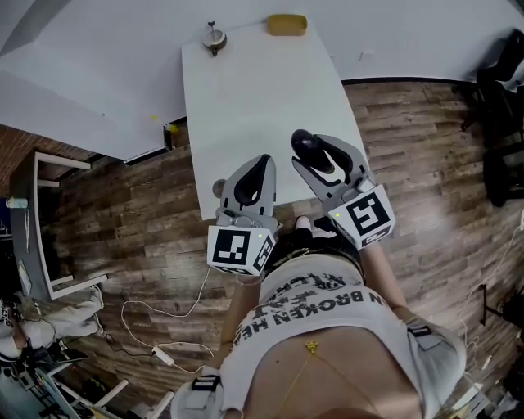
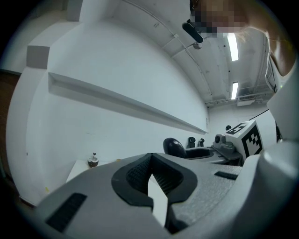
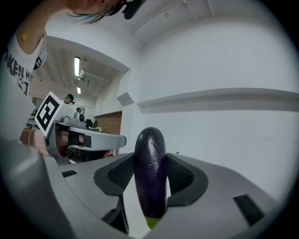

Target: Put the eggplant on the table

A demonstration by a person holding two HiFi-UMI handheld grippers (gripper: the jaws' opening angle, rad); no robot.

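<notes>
The right gripper (image 3: 151, 156) has its jaws spread fairly wide and clamped on the eggplant (image 3: 149, 175), the ribbed pads (image 3: 122, 173) pressing its flanks. In the right gripper view the eggplant's long axis runs from 6 to 12 o'clock: the green stem end sits low in the throat of the jaws and the rounded purple end stands clear above the tips. In the head view that dark end pokes out of the jaws toward 11 o'clock, over the near right corner of the white table (image 1: 246, 106). How high it hangs above the surface I cannot tell. The bare tabletop stretches from the eggplant toward 11 and 12 o'clock, so the set-down likely needs a short carry that way and then a descent. The left gripper (image 2: 150, 158) sits at 8 o'clock from the right one, tips closed together on nothing, so the right hand is the one placed to do it. A small round stemmed object (image 1: 214, 37) and a yellow block (image 1: 286, 24) lie well apart at the far end.
</notes>
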